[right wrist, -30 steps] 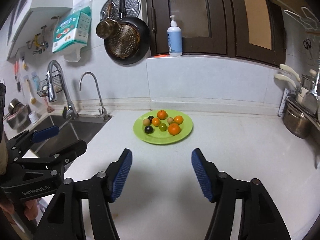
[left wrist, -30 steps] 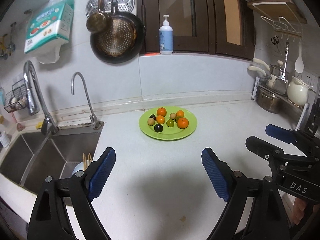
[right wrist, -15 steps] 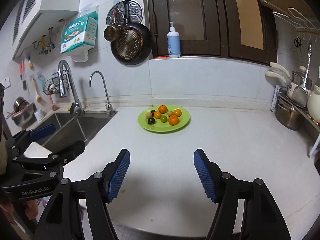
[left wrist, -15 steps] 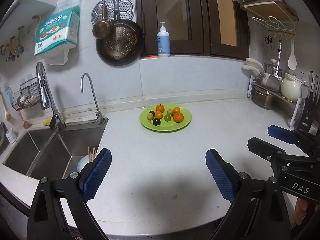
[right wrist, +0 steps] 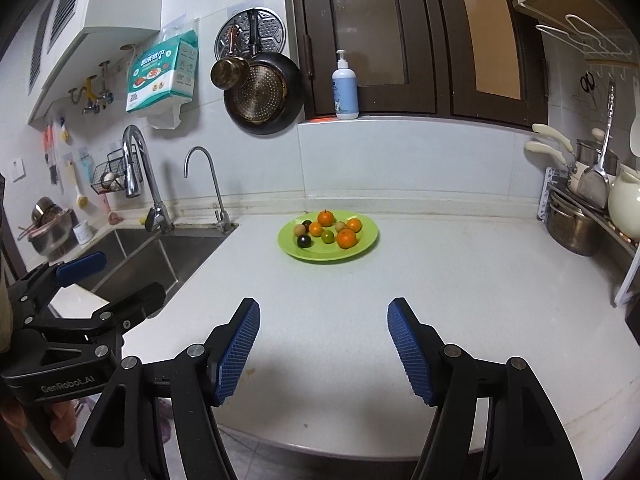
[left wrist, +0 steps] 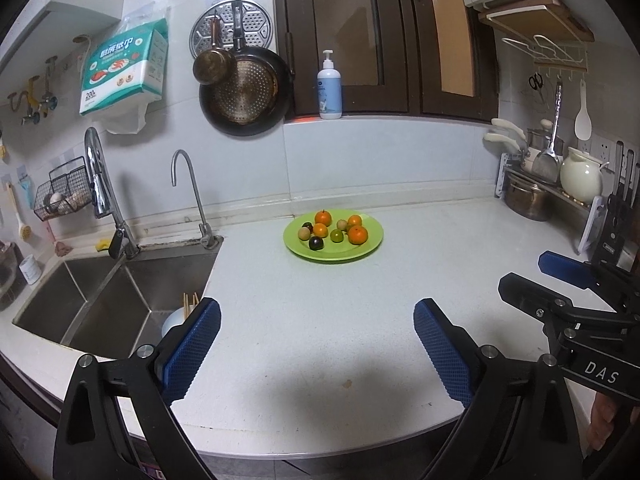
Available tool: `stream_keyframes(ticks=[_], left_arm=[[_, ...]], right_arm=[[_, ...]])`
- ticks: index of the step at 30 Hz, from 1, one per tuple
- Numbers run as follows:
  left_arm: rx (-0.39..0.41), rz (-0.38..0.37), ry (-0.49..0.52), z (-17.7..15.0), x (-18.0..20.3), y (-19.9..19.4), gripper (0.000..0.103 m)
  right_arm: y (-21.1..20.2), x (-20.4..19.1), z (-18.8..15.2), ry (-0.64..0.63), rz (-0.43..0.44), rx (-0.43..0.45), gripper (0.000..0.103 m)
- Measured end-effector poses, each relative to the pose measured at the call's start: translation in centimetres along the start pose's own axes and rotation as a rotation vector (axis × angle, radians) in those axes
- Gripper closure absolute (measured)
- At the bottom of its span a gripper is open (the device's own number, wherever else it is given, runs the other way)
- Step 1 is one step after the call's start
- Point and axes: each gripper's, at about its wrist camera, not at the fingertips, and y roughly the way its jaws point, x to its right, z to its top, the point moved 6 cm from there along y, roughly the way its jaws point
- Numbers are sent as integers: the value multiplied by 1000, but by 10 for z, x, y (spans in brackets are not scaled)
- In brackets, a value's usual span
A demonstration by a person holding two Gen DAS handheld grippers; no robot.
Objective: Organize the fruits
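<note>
A green plate (left wrist: 360,250) (right wrist: 362,246) sits on the white counter near the back wall. It holds several small fruits: oranges (left wrist: 357,235) (right wrist: 346,238), a dark plum (left wrist: 316,243) (right wrist: 304,241), a green fruit (left wrist: 336,235) (right wrist: 328,236) and tan ones (left wrist: 303,233). My left gripper (left wrist: 316,344) is open and empty above the counter's front edge, well short of the plate. My right gripper (right wrist: 324,344) is open and empty, also far back from the plate. Each gripper shows at the side of the other's view.
A steel sink (left wrist: 100,300) (right wrist: 160,252) with two taps lies left of the plate. A pot, kettle and utensil rack (left wrist: 556,188) (right wrist: 580,216) stand at the right. A pan (left wrist: 244,92) hangs on the wall; a soap bottle (left wrist: 329,88) stands on the sill.
Both grippers have pulled back and up from the plate, so it looks smaller and the counter's front edge has come into view. Both stay open.
</note>
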Motion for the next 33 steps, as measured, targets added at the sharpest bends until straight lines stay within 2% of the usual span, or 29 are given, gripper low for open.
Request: stream_keyframes(ticks=[33], left_arm=[[9, 18, -12, -7, -4, -9, 0]], right_arm=[[-6, -3, -2, -11, 15, 0, 36]])
